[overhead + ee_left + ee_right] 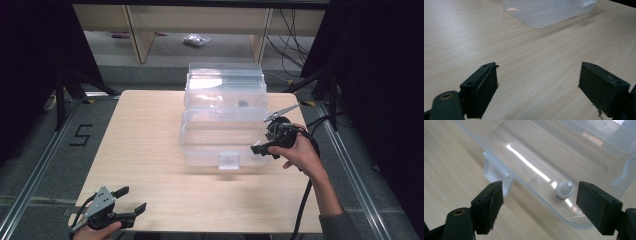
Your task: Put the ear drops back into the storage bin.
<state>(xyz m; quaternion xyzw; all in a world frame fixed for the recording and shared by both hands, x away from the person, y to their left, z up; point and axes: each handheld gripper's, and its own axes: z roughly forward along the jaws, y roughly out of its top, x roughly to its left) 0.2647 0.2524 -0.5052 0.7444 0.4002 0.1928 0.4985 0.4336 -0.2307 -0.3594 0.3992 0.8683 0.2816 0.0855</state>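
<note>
Box, clear plastic, mid-counter; my right tongs spread beside its right front corner, small white knob between jaws. Left tongs spread, empty, near counter's front-left edge.

**What I see around the bench**

I look down on a light wooden table standing on grey floor. A black "5" is marked on the floor to the left. At the far side stand pale wooden furniture legs, with black cables trailing far right. Dark curtains close both sides.
</note>
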